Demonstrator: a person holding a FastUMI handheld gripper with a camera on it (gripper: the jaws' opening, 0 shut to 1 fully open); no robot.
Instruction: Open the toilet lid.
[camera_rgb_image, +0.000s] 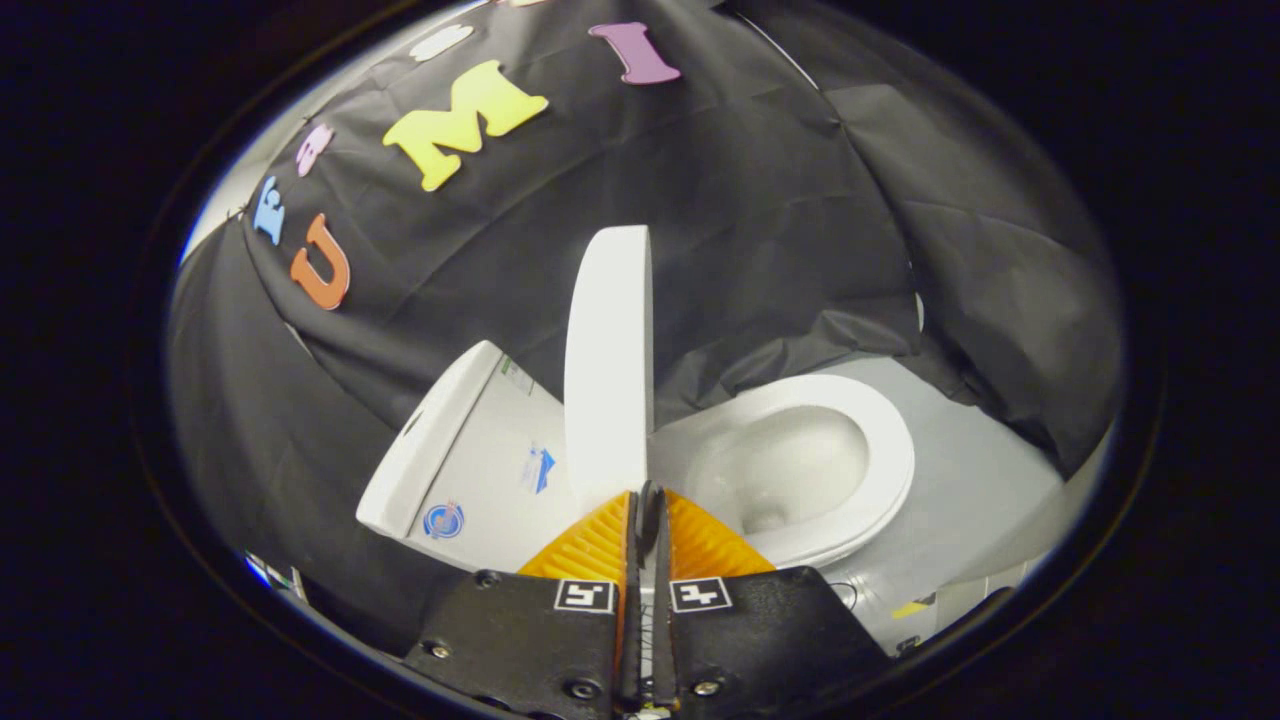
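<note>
Cistern at left, its base hidden behind the tongs' housing. Toilet lid raised, seen edge-on, long axis running from the hinge up toward the booth wall, just ahead of the tongs. Tongs clenched, nothing visibly between the fingers. Seat and bowl lie open at right.

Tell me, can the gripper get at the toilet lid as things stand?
Probably yes: the gripper is nearly closed at the raised lid's near edge, nothing between; whether it pinches the edge is unclear.
</note>
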